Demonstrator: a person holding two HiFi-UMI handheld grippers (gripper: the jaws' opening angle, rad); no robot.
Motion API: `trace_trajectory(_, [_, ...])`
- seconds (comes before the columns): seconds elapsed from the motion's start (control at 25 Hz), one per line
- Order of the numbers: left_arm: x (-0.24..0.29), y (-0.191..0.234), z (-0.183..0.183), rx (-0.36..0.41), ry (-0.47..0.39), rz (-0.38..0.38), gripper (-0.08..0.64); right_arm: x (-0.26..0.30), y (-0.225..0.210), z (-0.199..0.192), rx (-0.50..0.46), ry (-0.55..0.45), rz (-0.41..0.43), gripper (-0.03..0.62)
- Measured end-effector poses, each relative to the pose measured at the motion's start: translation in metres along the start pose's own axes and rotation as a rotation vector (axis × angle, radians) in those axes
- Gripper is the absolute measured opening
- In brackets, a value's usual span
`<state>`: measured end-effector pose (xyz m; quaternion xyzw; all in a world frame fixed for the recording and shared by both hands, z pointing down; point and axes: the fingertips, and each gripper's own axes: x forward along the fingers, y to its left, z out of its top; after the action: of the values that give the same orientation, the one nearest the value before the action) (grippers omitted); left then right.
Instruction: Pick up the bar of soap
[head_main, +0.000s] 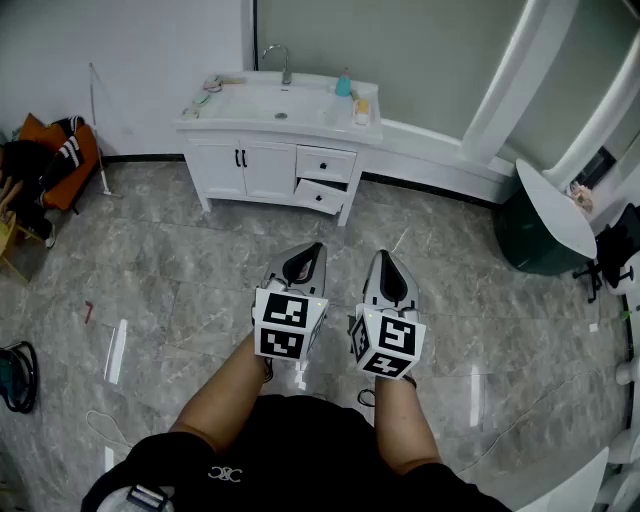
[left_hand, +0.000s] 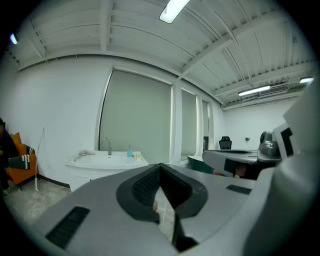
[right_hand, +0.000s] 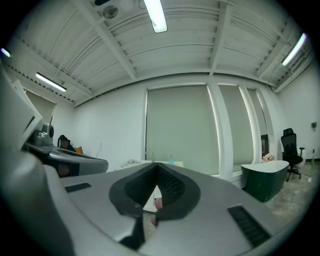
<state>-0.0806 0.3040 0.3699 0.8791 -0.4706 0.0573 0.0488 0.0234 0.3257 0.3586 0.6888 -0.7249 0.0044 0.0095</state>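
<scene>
1. The grey marble floor (head_main: 170, 290) fills most of the head view. The person stands in the open middle of it, well apart from the furniture.
2. The white vanity cabinet (head_main: 262, 160) stands at the far wall. It has a basin, a faucet (head_main: 284, 62) and one drawer (head_main: 322, 196) pulled partly out.
3. The left gripper (head_main: 318, 248) and the right gripper (head_main: 385, 256) are held side by side, both pointing toward the cabinet. Each has its jaws clenched tip to tip, with nothing between them.
4. The bar of soap (head_main: 361, 108) is, as far as I can judge, the small yellowish block at the right end of the countertop, just beside a teal bottle (head_main: 343, 85).
5. In my judgement the task has hardly begun. The soap lies untouched, and the approach, the opening of the jaws, the grasp and the lift are all left to do.
</scene>
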Motion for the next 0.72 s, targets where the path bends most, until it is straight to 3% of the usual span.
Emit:
trace_trajectory(0.32, [-0.005,-0.003,-0.003,-0.006,0.006,0.008,0.008,-0.006,-0.010,0.000,0.076,-0.011,-0.012,0.003])
trace_trajectory(0.72, [0.006,-0.012,-0.003,0.015,0.016,-0.003,0.008,-0.005,-0.021,0.005,0.056,-0.023,-0.029,0.003])
